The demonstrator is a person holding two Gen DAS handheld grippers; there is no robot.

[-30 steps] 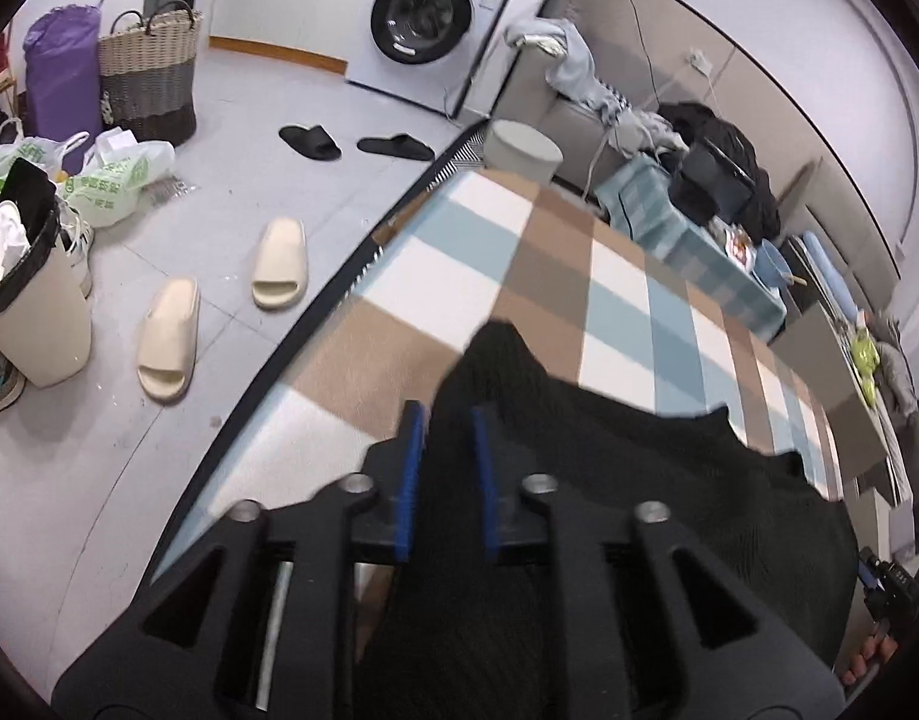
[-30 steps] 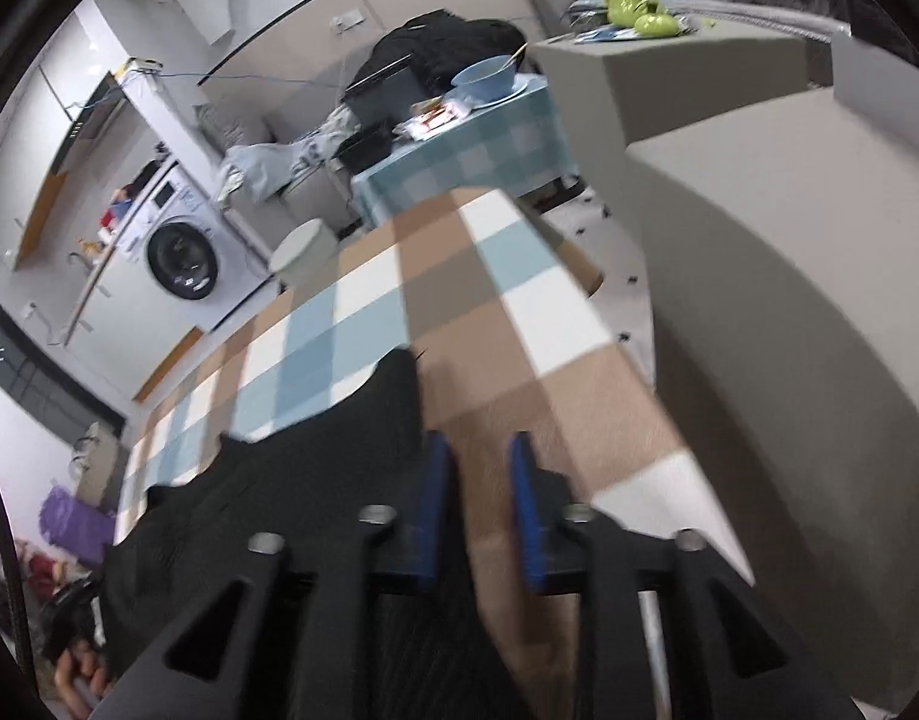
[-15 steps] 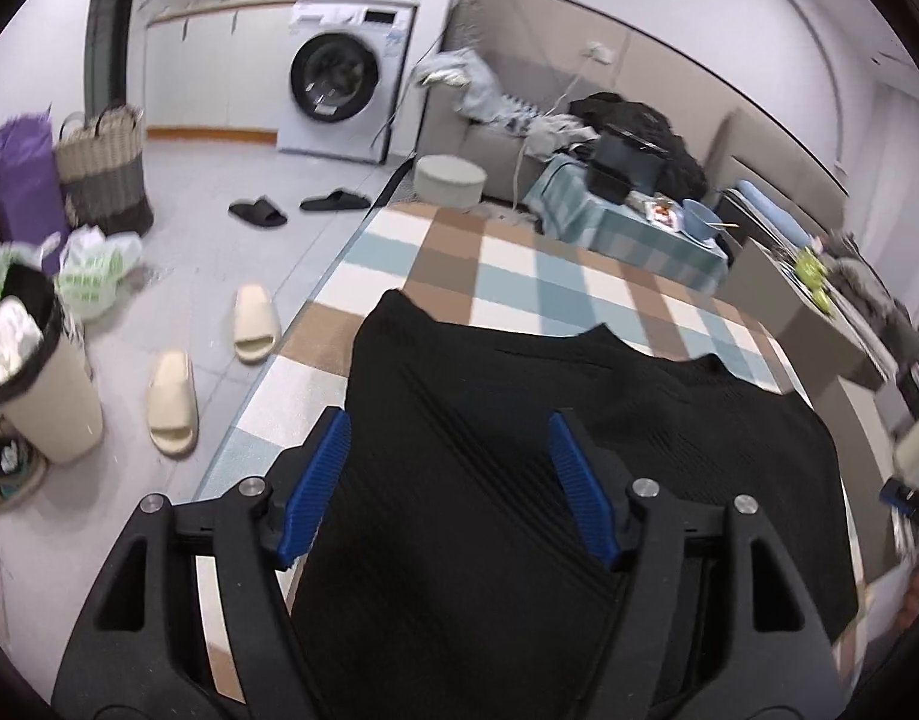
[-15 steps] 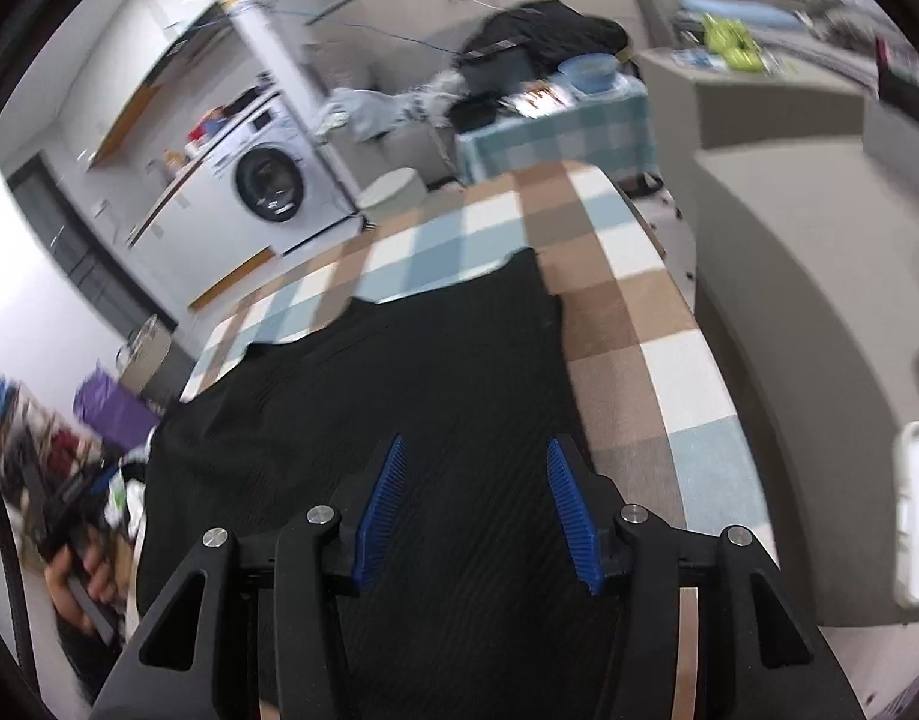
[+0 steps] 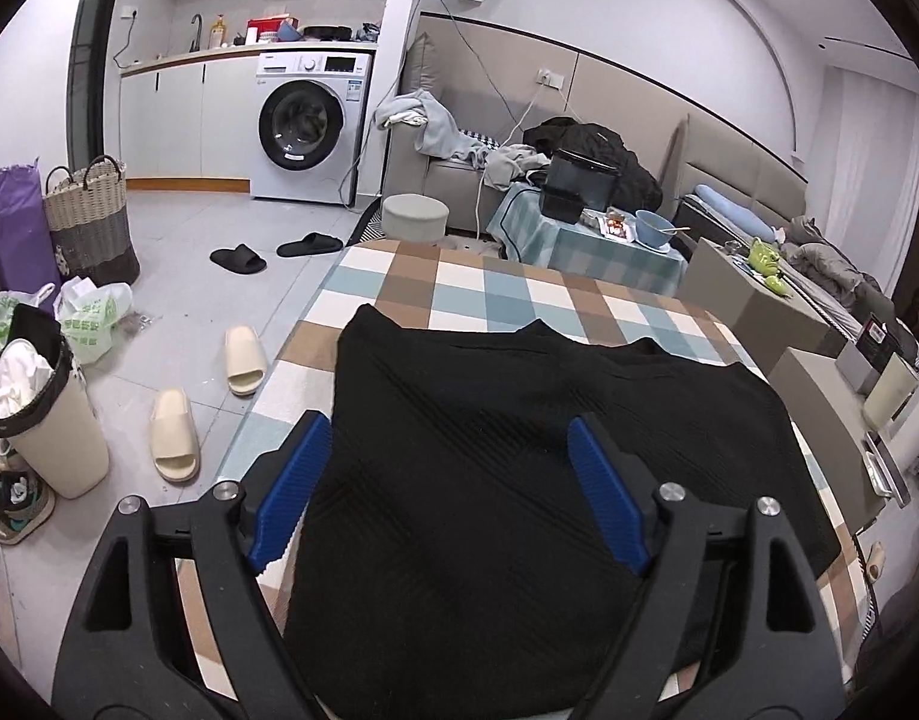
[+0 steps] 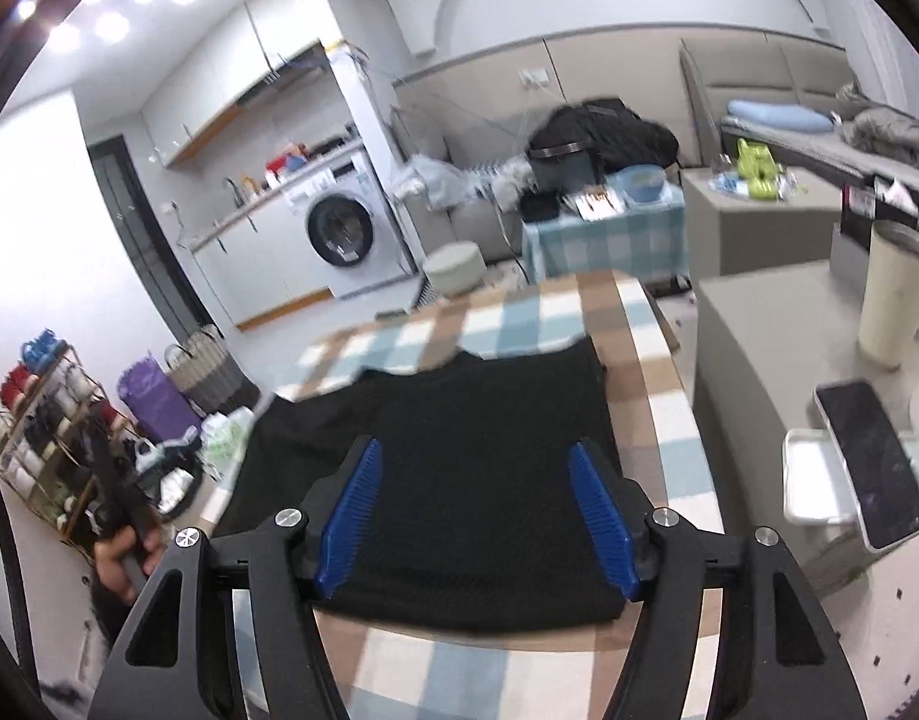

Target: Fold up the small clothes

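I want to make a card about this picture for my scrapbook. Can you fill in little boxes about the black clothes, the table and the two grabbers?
garment: black ribbed top, lying spread flat
surface: checked tablecloth in brown, blue and white
left gripper: jaws open, have just been opening, above the top, nothing gripped
right gripper: jaws open, have just been opening, above the top, nothing gripped
beside table: phone on a white tray
fold: cannot tell how far along
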